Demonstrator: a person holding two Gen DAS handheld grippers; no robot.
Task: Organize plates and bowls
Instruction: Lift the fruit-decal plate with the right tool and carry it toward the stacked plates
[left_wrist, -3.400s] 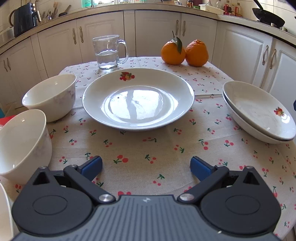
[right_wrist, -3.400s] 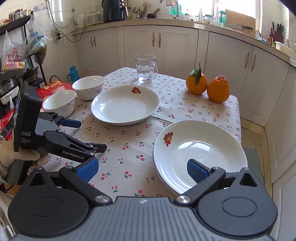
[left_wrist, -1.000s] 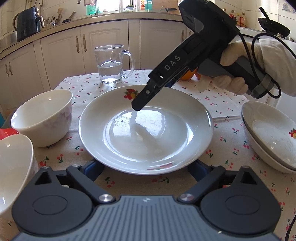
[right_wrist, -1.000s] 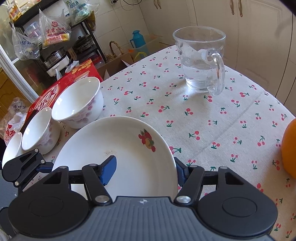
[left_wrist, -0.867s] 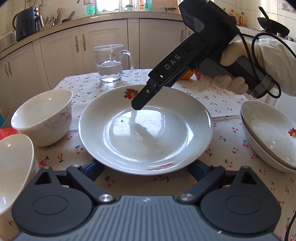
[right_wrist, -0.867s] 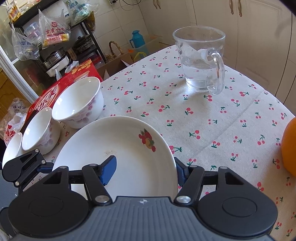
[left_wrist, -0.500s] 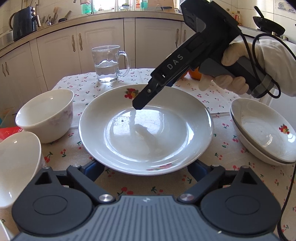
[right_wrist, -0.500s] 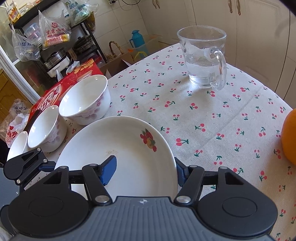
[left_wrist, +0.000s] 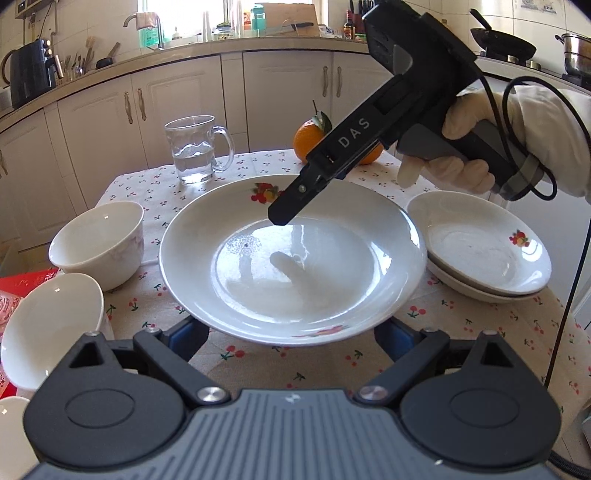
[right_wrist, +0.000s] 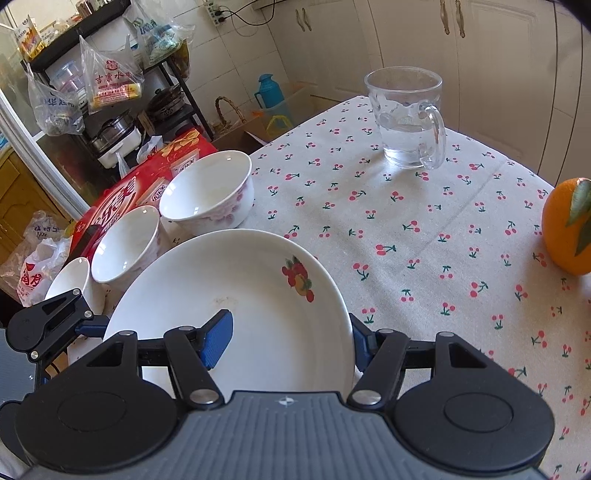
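A large white plate (left_wrist: 291, 258) with fruit decals is lifted off the cherry-print tablecloth (left_wrist: 332, 362). My right gripper (right_wrist: 288, 336) grips its rim, one blue pad (right_wrist: 218, 338) inside the plate and the other under the edge. In the left wrist view that gripper (left_wrist: 284, 218) reaches down onto the plate's far side. My left gripper (left_wrist: 290, 338) is open, its fingers under the plate's near edge. Two stacked plates (left_wrist: 480, 243) sit at the right. White bowls (left_wrist: 98, 243) (left_wrist: 48, 321) stand at the left; they also show in the right wrist view (right_wrist: 208, 194) (right_wrist: 125, 243).
A glass mug (left_wrist: 194, 147) of water stands at the table's far side. Oranges (left_wrist: 314, 136) lie behind the right gripper. A red box (right_wrist: 147, 188) lies off the table's left edge. White cabinets (left_wrist: 280, 99) ring the room.
The plate has risen off the table, held by my right gripper, with my left gripper staying under its near edge. The stacked plates and the bowls have not moved.
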